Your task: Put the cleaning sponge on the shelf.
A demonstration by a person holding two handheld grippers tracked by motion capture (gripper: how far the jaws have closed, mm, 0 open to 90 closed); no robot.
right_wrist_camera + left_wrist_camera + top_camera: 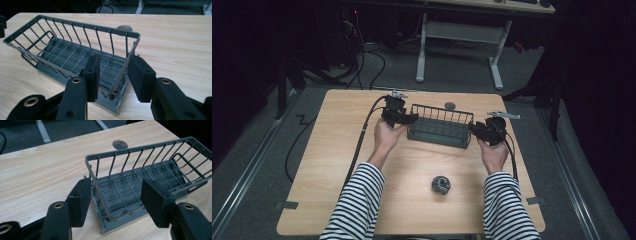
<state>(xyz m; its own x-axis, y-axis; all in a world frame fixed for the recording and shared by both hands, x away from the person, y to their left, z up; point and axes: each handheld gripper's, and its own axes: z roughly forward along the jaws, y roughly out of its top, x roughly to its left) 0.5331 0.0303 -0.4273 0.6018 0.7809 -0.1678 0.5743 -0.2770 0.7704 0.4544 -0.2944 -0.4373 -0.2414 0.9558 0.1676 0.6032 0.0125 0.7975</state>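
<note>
Sleeves striped black and white entered the high view at six o'clock, and from there we worked outward across the wooden table (337, 165). Nearest us, at about five o'clock from the table's middle, lay a small dark round object (441, 184), too small for us to name, well apart from both hands. Beyond it, our left hand (385, 135) held the left gripper (408, 119) at the rack's nine o'clock end, and our right hand (493, 152) held the right gripper (472, 127) at its three o'clock end. The grey wire basket (440, 125) sat on the table between them, its long side running from nine to three o'clock. In the left gripper view the jaws stood apart, one pad outside the basket's (130, 182) end wall and the other over its inside, with the end rim passing between them; we saw a gap on both sides, so nothing was clamped. In the right gripper view the jaws also stood apart, straddling the basket's (75, 53) other end wall in the same way, the pads near the wire but not pressing it that we could tell. Farther on, at twelve o'clock just behind the basket, a round cable hole (450, 105) was set in the tabletop. Past the table's far edge, cables (372, 55) lay on the grey floor beside the white legs of another desk (462, 35).
</note>
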